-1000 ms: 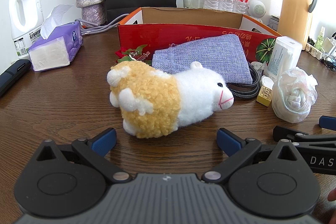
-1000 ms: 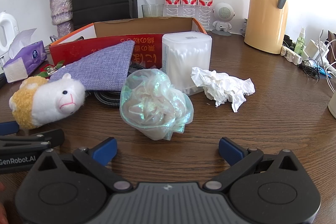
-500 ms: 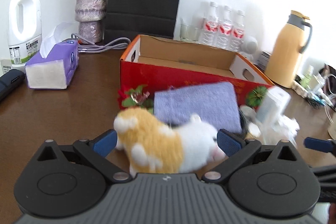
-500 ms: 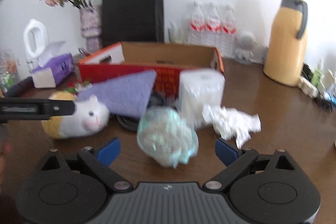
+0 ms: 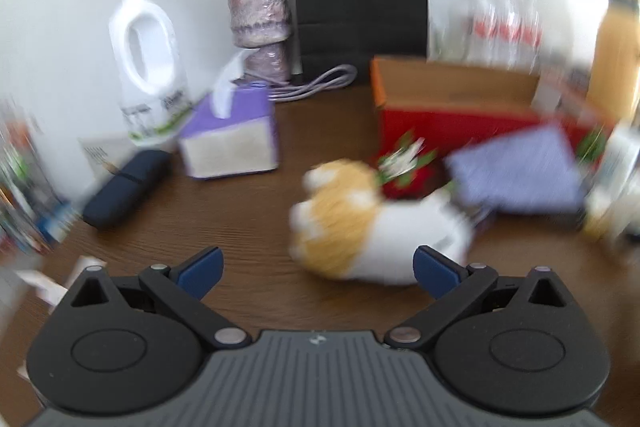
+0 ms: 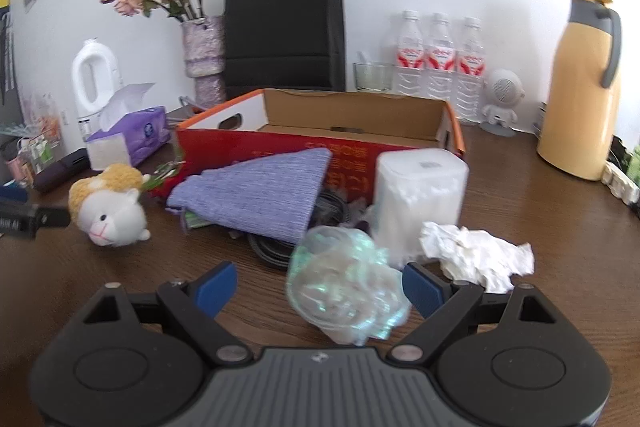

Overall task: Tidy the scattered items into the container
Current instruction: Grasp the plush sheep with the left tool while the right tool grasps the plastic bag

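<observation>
1. The right tool (image 6: 318,287) points at the crumpled iridescent wrap (image 6: 346,287), which sits on the counter (image 6: 560,227) inside the gap between the blue pads. It lies off-centre, close against the right-hand pad and clear of the left-hand one.
2. The jaws of the right tool are closing with the wrap between them, but the pads do not yet press it on both sides, so nothing is held.
3. The wrap is a rounded bundle with no clear long axis (any approach angle would serve). The coming squeeze probably turns on that sideways offset, since the right pad will meet it first.
4. The cardboard box (image 6: 360,131) stands straight beyond the wrap, behind the purple cloth pouch (image 6: 260,195) and the white tub (image 6: 422,195). The crumpled tissue (image 6: 480,259) lies just to the right.
5. The left tool (image 5: 316,271) is spread wide and empty. The plush sheep (image 5: 372,223) lies ahead and to its right, long axis across the view, its white end near the right pad and outside the gap (the view is blurred).
6. The right hand is nearer the wrap and the left nearer the plush.
7. Compared with a second ago, the right view sits closer to the wrap, which then lay ahead of the pads, and the jaws have narrowed. The left view has swung leftward, so the plush, formerly centred, now sits off to the right.
</observation>
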{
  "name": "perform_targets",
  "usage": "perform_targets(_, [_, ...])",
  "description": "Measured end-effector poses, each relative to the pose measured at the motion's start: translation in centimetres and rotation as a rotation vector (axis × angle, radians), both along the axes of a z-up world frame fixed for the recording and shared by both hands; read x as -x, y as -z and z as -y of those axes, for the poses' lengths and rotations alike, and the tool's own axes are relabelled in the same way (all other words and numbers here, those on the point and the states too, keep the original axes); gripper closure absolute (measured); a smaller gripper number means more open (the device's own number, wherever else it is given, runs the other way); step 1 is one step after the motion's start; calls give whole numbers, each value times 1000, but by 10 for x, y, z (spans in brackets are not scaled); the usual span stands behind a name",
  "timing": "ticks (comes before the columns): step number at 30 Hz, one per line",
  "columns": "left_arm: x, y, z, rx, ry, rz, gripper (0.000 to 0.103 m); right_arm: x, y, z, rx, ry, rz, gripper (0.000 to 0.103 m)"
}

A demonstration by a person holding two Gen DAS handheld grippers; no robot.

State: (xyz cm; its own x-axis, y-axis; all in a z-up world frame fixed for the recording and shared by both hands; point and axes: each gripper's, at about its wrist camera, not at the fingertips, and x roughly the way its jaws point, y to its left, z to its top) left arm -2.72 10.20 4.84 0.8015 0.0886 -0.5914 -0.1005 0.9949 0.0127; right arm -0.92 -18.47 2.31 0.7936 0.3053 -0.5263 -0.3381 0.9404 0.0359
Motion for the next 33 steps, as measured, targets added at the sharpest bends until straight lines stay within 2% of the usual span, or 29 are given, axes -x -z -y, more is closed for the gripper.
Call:
perform_targets(2, [-12, 6, 10, 127, -18, -8, 0, -2, -2, -6, 12, 1, 2, 14])
perform_targets(3, [-21, 9, 17, 141, -41, -8, 0, -3, -2, -8, 16, 9, 0, 15])
perform_targets(7, [-45, 23, 41, 4, -155, -11, 0, -1, -1, -9, 19, 20, -13, 17])
perform_targets(9, [-49, 25, 40, -4, -155, -5, 0, 2, 1, -8, 12, 14, -18, 17])
perform_targets(11, [-47, 26, 32, 26, -138, 6, 4, 3, 3, -8, 15, 15, -24, 20])
perform_targets(12, [-45, 26, 28, 37, -123, 13, 14, 3, 4, -8, 17, 16, -26, 21])
perform_targets(13, [-41, 25, 25, 42, -96, 31, 47, 3, 5, -7, 16, 16, -27, 25])
perform_targets(14, [-36, 25, 23, 38, -86, 39, 58, 3, 5, -7, 11, 15, -28, 29])
perform_targets(16, [-28, 26, 17, 36, -61, 43, 67, 2, 5, -6, 6, 14, -28, 35])
perform_targets(17, [-23, 27, 14, 37, -42, 39, 69, 2, 5, -5, 10, 14, -26, 41])
perform_targets(19, [-11, 28, 9, 33, -17, 20, 83, 3, 4, -5, 23, 10, -19, 53])
perform_targets(20, [-5, 28, 6, 30, -8, 6, 83, 5, 3, -5, 25, 3, -14, 58])
perform_targets(21, [0, 27, 4, 21, 5, -7, 80, 7, 2, -4, 22, -3, -10, 58])
perform_targets(22, [3, 25, 5, 1, 10, -16, 65, 8, 1, -3, 17, -7, -7, 57])
perform_targets(23, [3, 21, 7, -14, -6, -10, 47, 9, 0, -2, 11, -9, -4, 57])
perform_targets(24, [2, 16, 9, -29, -37, 18, 4, 10, 0, -1, 5, -7, -3, 57])
perform_targets(26, [-7, 11, 15, -75, -86, 79, 0, 7, 0, -1, -2, -4, -6, 54])
perform_targets(27, [-18, 11, 16, -86, -115, 69, 0, 6, 0, -3, 3, -1, -8, 51])
perform_targets(31, [-63, 25, 4, 5, -228, -6, 0, 2, 0, -8, 0, 12, -10, 43])
perform_targets(32, [-69, 29, 1, 17, -246, -11, 2, 0, 0, -9, 2, 17, -13, 43])
perform_targets(33, [-72, 32, -2, 14, -241, -9, 9, -2, 0, -9, 7, 23, -12, 43])
